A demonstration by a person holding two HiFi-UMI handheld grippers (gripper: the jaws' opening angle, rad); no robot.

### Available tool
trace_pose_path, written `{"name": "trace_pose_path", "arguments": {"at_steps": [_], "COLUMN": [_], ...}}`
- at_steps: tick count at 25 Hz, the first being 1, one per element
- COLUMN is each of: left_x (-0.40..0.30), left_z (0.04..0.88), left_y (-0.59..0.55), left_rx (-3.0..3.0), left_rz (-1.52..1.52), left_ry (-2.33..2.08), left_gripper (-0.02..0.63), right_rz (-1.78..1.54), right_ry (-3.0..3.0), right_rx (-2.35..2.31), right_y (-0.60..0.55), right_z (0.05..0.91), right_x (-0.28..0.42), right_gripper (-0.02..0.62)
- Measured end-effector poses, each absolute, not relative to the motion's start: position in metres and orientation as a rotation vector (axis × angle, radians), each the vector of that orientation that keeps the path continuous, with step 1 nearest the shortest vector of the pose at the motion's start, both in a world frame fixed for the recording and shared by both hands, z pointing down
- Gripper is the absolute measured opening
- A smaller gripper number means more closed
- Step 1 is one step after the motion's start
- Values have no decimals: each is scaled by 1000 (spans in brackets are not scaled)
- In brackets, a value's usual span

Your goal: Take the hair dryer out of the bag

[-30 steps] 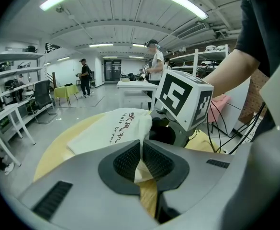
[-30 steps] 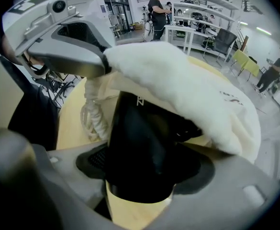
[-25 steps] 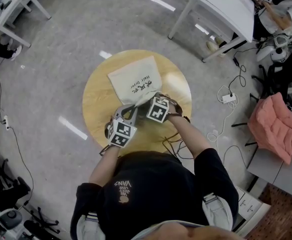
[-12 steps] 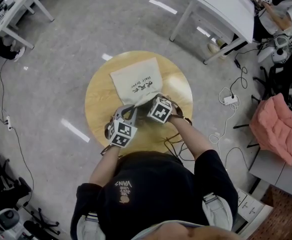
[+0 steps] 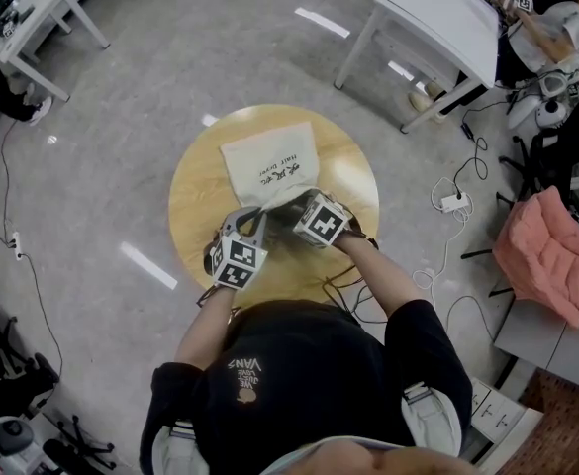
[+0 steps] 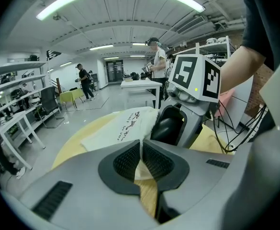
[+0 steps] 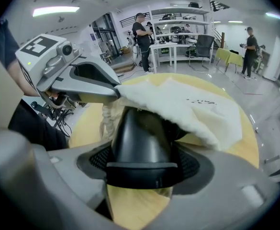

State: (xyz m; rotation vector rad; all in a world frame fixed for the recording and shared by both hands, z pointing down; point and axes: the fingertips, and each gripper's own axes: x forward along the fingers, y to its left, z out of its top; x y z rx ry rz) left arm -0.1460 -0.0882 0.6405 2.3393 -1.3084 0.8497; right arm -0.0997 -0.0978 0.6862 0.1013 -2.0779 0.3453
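Note:
A white cloth bag point(image 5: 269, 166) with dark print lies on the round wooden table point(image 5: 195, 196). My left gripper point(image 5: 254, 218) is shut on the bag's near edge, and cloth point(image 6: 140, 166) shows pinched between its pads. My right gripper point(image 5: 297, 212) is shut on the black hair dryer point(image 7: 142, 138). The dryer's broad end sits between the jaws and the rest of it runs under the bag's open mouth point(image 7: 178, 104). In the left gripper view the dryer point(image 6: 167, 127) shows dark inside the right gripper's jaws, next to the bag point(image 6: 118, 128).
A white table point(image 5: 447, 13) stands at the back right and another point(image 5: 32, 8) at the far left. Cables and a power strip point(image 5: 454, 196) lie on the floor to the right, near a pink cushion point(image 5: 546, 250). Several people stand in the room behind.
My right gripper has lifted a little and rolled, with the hair dryer in it. The left gripper has kept its hold on the bag and stayed put.

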Motion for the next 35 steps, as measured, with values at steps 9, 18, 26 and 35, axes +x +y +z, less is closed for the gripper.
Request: {"name": "trace_pose_path", "arguments": {"at_steps": [9, 18, 26, 35], "left_x": [-159, -156, -153, -144], "left_z": [634, 629, 633, 637], "left_y": [-80, -78, -81, -91], "left_rx": [2326, 2326, 2319, 2315], "left_rz": [857, 867, 875, 868], "left_ry": [-1361, -1381, -1372, -1342], "left_gripper": [32, 32, 32, 32], "right_rz": [396, 473, 488, 480], "right_ry": [-2177, -2235, -2270, -2274], "right_rx": [168, 175, 148, 118], "right_y": [-82, -65, -49, -27], "right_z": [670, 650, 641, 638], "right_x": [-101, -91, -84, -68], "right_gripper": [348, 348, 348, 348]}}
